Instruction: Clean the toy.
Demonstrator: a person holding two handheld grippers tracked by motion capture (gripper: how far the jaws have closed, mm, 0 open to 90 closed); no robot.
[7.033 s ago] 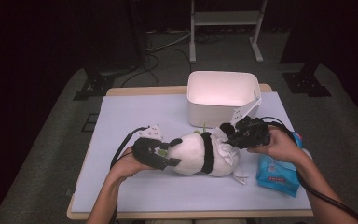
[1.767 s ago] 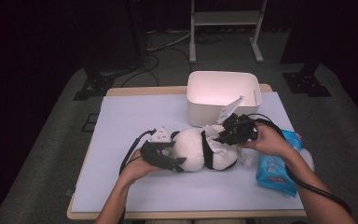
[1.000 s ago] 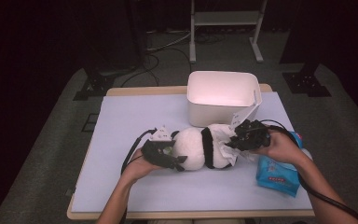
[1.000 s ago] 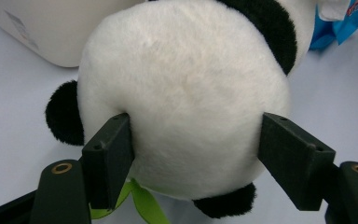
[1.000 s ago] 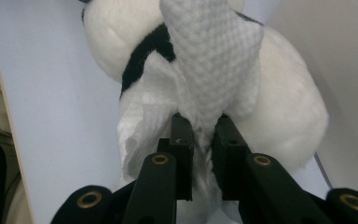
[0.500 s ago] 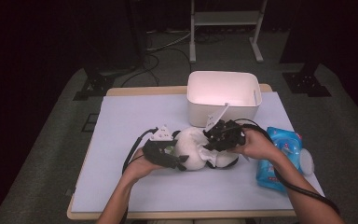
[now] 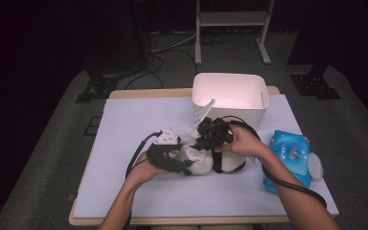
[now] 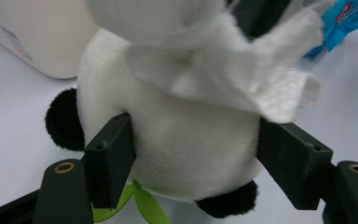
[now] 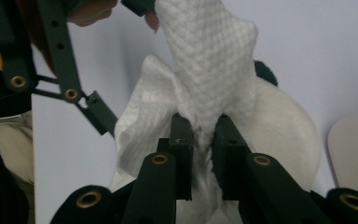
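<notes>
Right gripper (image 7: 210,135) has slid leftward across the toy since the earlier frames, from the toy's right end near the blue wipes packet (image 7: 290,155) to over its middle; left gripper (image 7: 165,155) has stayed put. Soft black-and-white plush panda (image 7: 211,162) lies on its side on the white table cover (image 7: 134,124), in front of the white plastic bin (image 7: 230,98). Left gripper's jaws stand wide, pressed on both sides of the panda's white body (image 8: 182,140), holding it steady. Right gripper's jaws are nearly closed, pinching a white textured wet wipe (image 9: 209,70) that drapes over the plush. Panda looks light and squashy, likely gives under the pads, not fragile, fuzzy so no real slip risk; best held across the fat torso as now, not by the small black ears or feet. Wipe is limp and thin, probably tears or slips if pulled hard; pinch a bunched fold. Green ribbon (image 8: 140,207) shows under the panda.
</notes>
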